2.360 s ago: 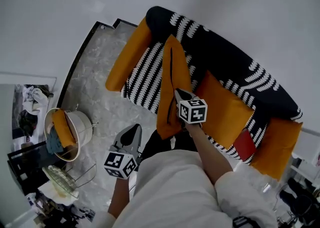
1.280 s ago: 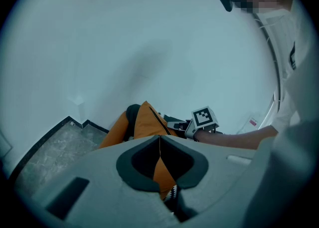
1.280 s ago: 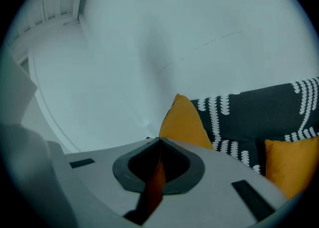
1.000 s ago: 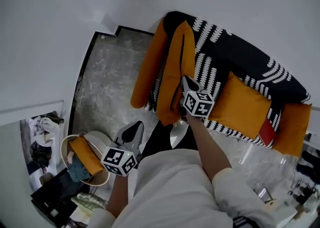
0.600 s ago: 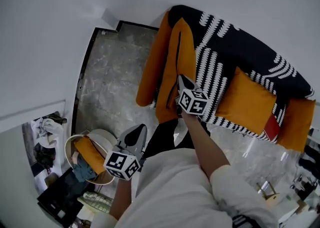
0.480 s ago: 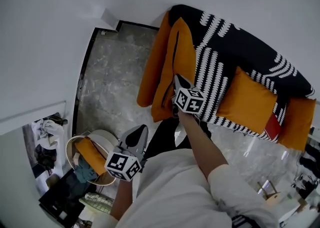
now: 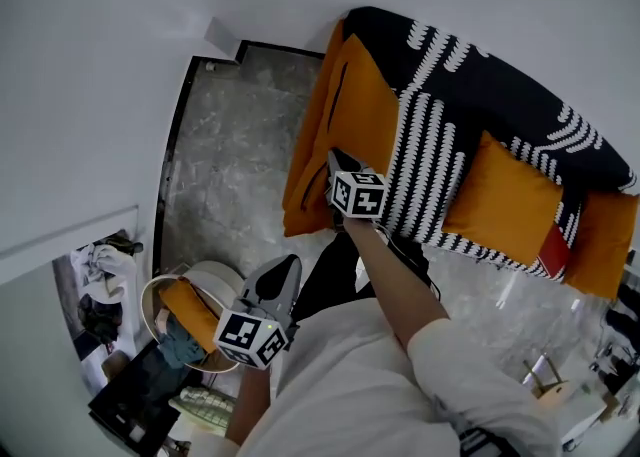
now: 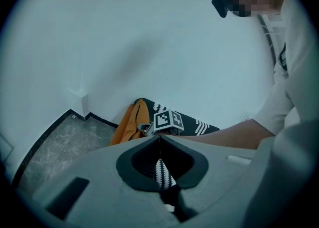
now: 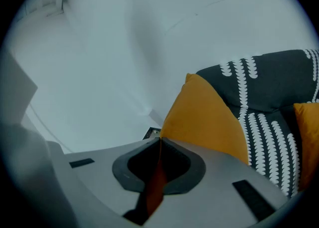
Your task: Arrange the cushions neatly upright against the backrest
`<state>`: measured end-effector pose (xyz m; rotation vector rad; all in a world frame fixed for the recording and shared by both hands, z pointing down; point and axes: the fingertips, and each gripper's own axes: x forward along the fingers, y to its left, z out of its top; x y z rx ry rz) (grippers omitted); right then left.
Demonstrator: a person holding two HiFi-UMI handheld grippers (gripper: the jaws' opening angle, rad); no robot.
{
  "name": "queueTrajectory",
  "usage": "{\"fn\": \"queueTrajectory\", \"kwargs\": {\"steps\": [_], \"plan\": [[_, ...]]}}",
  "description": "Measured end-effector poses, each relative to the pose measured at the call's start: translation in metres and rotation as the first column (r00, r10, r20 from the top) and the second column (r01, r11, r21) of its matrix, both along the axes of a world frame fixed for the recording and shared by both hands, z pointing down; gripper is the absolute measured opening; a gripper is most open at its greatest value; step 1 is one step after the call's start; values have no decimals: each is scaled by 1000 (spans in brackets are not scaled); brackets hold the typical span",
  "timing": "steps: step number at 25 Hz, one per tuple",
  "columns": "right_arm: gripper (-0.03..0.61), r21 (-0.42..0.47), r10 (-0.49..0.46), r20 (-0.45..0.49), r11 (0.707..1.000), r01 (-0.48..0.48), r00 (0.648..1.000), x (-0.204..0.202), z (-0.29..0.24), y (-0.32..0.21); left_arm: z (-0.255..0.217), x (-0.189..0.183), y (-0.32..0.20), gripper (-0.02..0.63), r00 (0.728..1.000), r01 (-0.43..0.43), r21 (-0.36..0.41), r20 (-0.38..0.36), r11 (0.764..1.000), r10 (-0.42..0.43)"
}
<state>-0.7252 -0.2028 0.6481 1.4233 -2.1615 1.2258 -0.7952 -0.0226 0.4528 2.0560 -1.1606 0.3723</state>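
My R tongs (image 9: pixel 159 141) are pinching the edge of the big orange cushion (image 7: pixel 362 110). It stands on its edge at the left end of the black & white sofa (image 7: pixel 500 85), right by the orange armrest (image 7: pixel 303 170). My L tongs (image 8: pixel 159 137) are pressed shut on themselves, low down near the white basket (image 7: pixel 215 272) on the floor. A 2nd orange cushion (image 7: pixel 505 195) sits further right on the sofa.
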Motion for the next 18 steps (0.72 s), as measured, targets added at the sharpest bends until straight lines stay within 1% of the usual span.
{"fn": "queueTrajectory", "kwargs": {"steps": [4,7,8,10,13,16,18], "plan": [[14,-23,-54,-50,998,53,997,-3,12,8,3,-3,1,14,1000,-3,-7,-6,1000,3],[15,-30,-93,-77,995,91,993,-5,9,11,4,-2,-2,14,1000,-22,-6,-10,1000,21],[28,-25,-106,-82,994,104,991,-6,5,11,3,0,-3,12,1000,-29,-3,-12,1000,29],[149,-18,-125,-80,992,124,989,-6,-3,13,1,5,-5,12,999,-42,2,-16,999,42],[149,1,-139,-69,990,140,988,0,-18,16,-1,19,-5,14,996,-80,13,-25,997,80],[149,30,-113,-52,993,115,992,17,-33,14,-2,35,-14,14,986,-162,38,-29,986,163],[149,50,-101,-42,993,103,994,30,-44,19,-6,48,-17,14,979,-202,54,-25,978,203]]}}
